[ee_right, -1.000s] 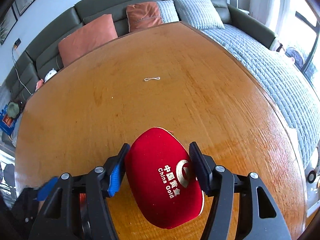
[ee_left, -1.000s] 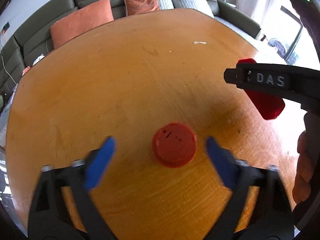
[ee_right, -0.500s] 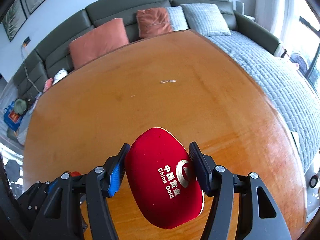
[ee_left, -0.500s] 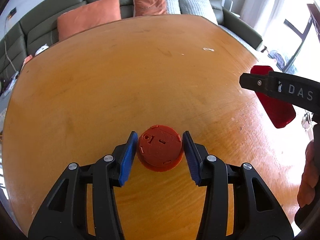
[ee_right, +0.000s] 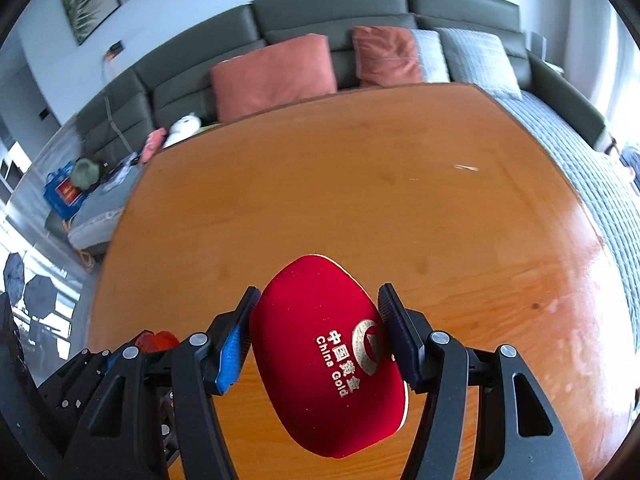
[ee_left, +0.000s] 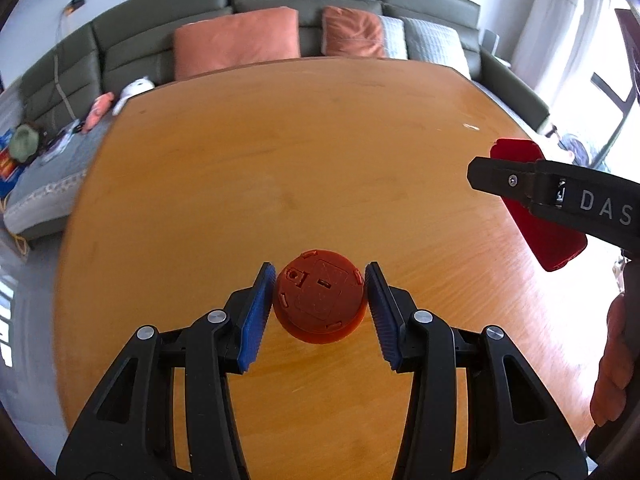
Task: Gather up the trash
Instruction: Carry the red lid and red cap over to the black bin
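My left gripper (ee_left: 320,300) is shut on a round orange plastic cap (ee_left: 320,296), held lifted above the wooden table (ee_left: 280,160). Both blue pads press its sides. My right gripper (ee_right: 318,332) is shut on a red velvet case (ee_right: 324,352) with gold "China Gold" lettering, also raised off the table. In the left wrist view that red case (ee_left: 536,216) shows at the right edge behind a black finger marked "DAS", with a hand (ee_left: 612,364) below it. In the right wrist view the orange cap (ee_right: 160,340) peeks out at lower left behind the left gripper's black frame.
A small white scrap (ee_right: 466,167) lies on the far right of the table (ee_right: 360,200). A dark green sofa (ee_left: 280,8) with orange cushions (ee_left: 236,42) and grey ones runs behind the table. A grey quilted cover (ee_right: 592,184) lies along the right. Clutter sits at far left.
The left gripper closed on the orange cap and lifted it. Both grippers, with their loads, rose and drew back from the table, so more sofa and wall show.
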Available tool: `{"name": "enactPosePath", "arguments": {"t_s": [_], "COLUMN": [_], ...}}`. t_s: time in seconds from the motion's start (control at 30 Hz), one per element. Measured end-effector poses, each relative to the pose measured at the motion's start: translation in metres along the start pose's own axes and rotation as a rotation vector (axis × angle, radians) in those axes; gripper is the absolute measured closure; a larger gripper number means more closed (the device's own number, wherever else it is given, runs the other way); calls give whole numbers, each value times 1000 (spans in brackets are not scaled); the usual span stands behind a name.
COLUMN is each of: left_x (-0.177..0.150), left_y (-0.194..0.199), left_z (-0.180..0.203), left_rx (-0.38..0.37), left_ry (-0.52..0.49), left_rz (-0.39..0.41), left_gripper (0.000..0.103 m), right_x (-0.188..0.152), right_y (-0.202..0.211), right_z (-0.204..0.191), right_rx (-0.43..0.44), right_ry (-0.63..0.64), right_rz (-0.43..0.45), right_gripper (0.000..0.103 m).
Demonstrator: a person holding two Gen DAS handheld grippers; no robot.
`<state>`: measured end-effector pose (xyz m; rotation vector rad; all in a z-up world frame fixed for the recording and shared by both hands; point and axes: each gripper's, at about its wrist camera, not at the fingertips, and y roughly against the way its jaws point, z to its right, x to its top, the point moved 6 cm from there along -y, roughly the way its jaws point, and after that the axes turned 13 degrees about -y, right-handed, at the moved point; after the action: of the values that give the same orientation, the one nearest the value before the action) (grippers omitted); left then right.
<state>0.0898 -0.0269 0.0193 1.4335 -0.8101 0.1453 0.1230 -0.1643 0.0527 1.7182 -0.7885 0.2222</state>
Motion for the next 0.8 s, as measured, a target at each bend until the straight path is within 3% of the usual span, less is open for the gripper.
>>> {"name": "enactPosePath", "arguments": {"t_s": [0.33, 0.6, 0.8], "left_x": [-48, -94, -146], "left_y": [44, 75, 101], "left_z": [-84, -149, -195], "left_rx": [77, 148, 218], "left_ry": [88, 221, 334], "left_rz": [12, 25, 26], "left_gripper": [57, 57, 57], "right_x": [-44, -89, -132], "right_y": [9, 11, 14], "right_z": [-109, -201, -269], "right_rx": [87, 164, 240], "right_ry": [126, 280, 404], "right_rz": [-25, -70, -119], "right_gripper": [41, 41, 41]}}
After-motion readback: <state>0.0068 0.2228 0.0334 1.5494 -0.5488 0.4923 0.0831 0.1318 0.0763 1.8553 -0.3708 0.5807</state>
